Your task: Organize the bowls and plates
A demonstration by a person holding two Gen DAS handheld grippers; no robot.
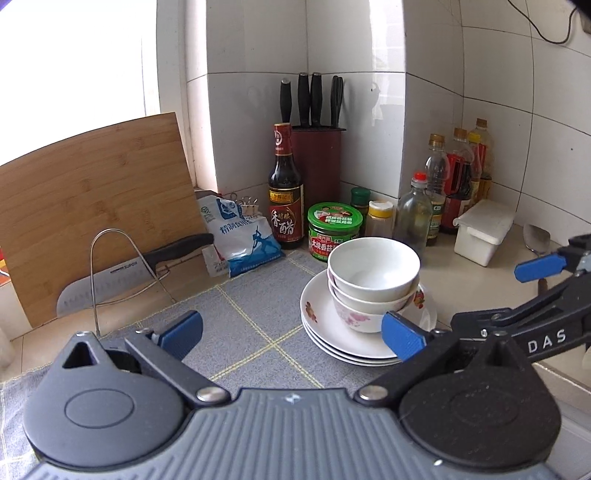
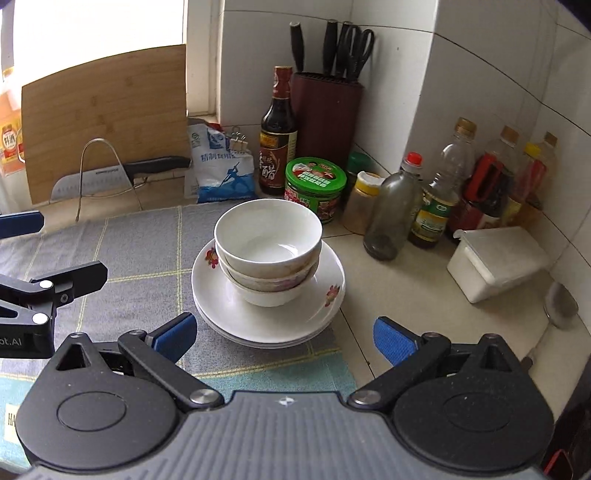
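Right now both my tongs gape empty: left tongs [image 1: 291, 332] and right tongs [image 2: 284, 339] hover just short of the stack. Bowls [image 2: 267, 236] sit nested, apparently three and empty, on the plates [image 2: 236, 317], which lie on the mat [image 2: 140, 258] on the table [image 2: 406, 314]. Glazed china: stiff, slick, heavyish, breakable, I judge. I'd pinch the top bowl's rim, never its wall.

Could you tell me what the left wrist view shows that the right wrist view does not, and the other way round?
Only the left wrist view shows the black cable at top right. Only the right wrist view shows the orange bottle beside the cutting board. Both share the nested bowls on the stacked plates, the knife block and both open grippers, left and right.
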